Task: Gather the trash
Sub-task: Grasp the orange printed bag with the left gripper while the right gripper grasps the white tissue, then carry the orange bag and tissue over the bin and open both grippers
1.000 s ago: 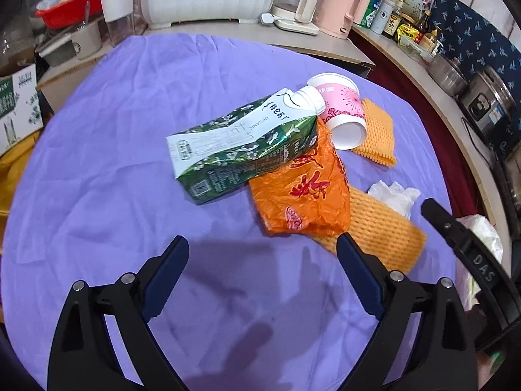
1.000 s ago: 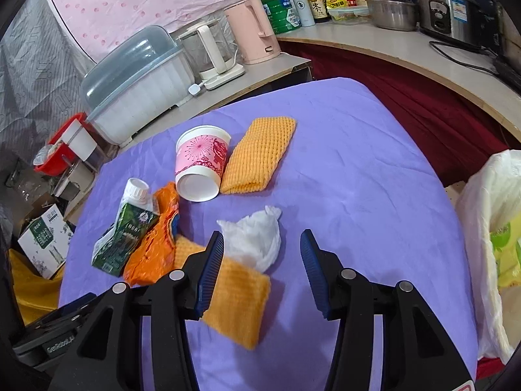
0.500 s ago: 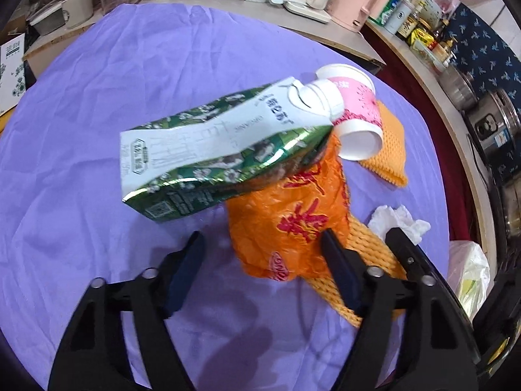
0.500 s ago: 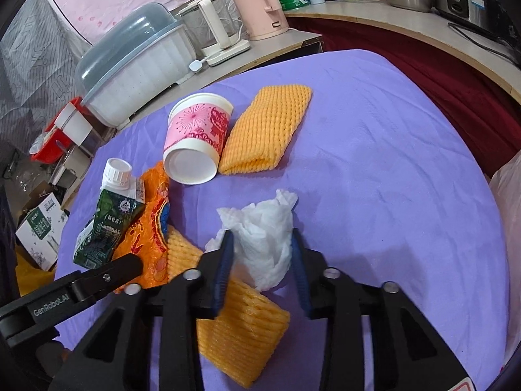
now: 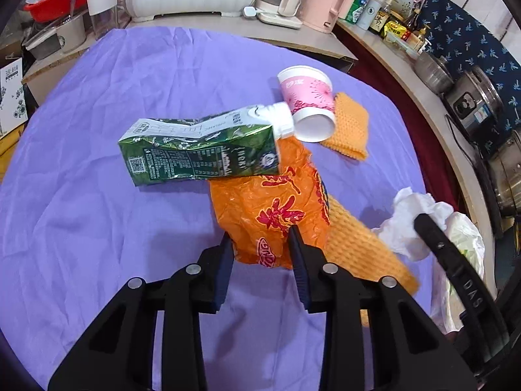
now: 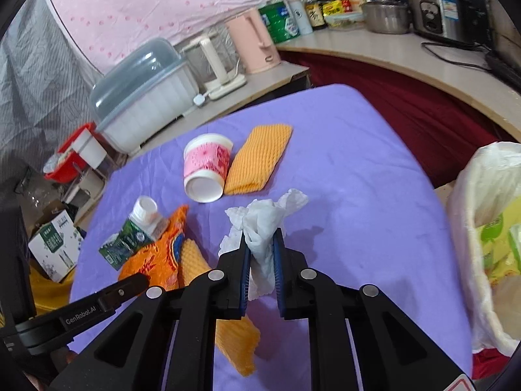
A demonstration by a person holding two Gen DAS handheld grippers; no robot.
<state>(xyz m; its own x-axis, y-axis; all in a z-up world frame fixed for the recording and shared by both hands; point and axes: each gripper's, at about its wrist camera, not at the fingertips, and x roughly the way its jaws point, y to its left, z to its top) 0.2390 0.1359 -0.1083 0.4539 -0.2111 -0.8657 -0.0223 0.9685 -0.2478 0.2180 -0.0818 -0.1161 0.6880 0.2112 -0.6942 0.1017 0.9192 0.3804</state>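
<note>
Both your grippers have just closed on trash.
Left gripper (image 5: 260,241) fingers pinch the crinkly orange wrapper (image 5: 276,208); right gripper (image 6: 260,244) fingers squeeze the crumpled white tissue (image 6: 260,224) above the purple-clothed table (image 6: 358,179).

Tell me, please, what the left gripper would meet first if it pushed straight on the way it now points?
The left gripper already pinches the orange plastic bag; straight beyond lies the green carton resting on the bag, though depth is hard to judge.

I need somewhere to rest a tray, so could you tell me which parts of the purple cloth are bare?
Bare purple cloth lies left of the green carton, and between the white tissue and the trash bag. It is crowded around the orange wrapper, pink cup and foam nets.
</note>
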